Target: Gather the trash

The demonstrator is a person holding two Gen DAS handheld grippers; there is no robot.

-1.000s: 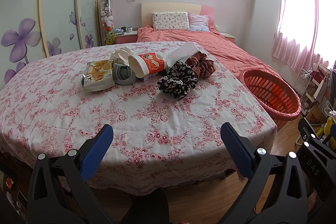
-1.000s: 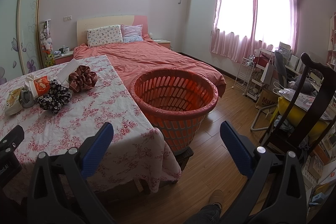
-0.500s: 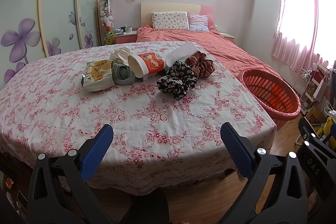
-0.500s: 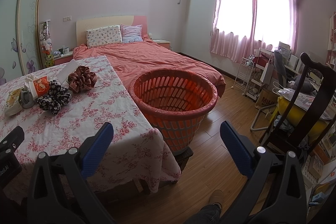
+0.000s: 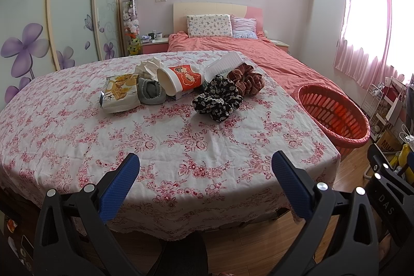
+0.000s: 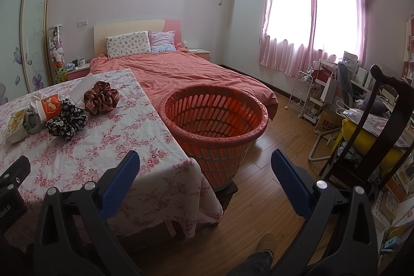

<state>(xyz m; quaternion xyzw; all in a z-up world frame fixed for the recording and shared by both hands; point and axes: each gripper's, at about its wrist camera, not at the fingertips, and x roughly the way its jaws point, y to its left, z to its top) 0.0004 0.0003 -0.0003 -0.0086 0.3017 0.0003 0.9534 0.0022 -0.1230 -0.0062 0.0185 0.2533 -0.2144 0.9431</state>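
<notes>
Paper cup on its side: likely light, crushable, best pinched gently at the rim. Left gripper and right gripper spread wide, empty.

A cluster lies on the far part of the floral-clothed table: snack packet leftmost, then grey sock, tipped paper cup, and 2 fabric scrunchies rightmost. The orange slotted basket stands on the floor right of the table, before the bed.
</notes>
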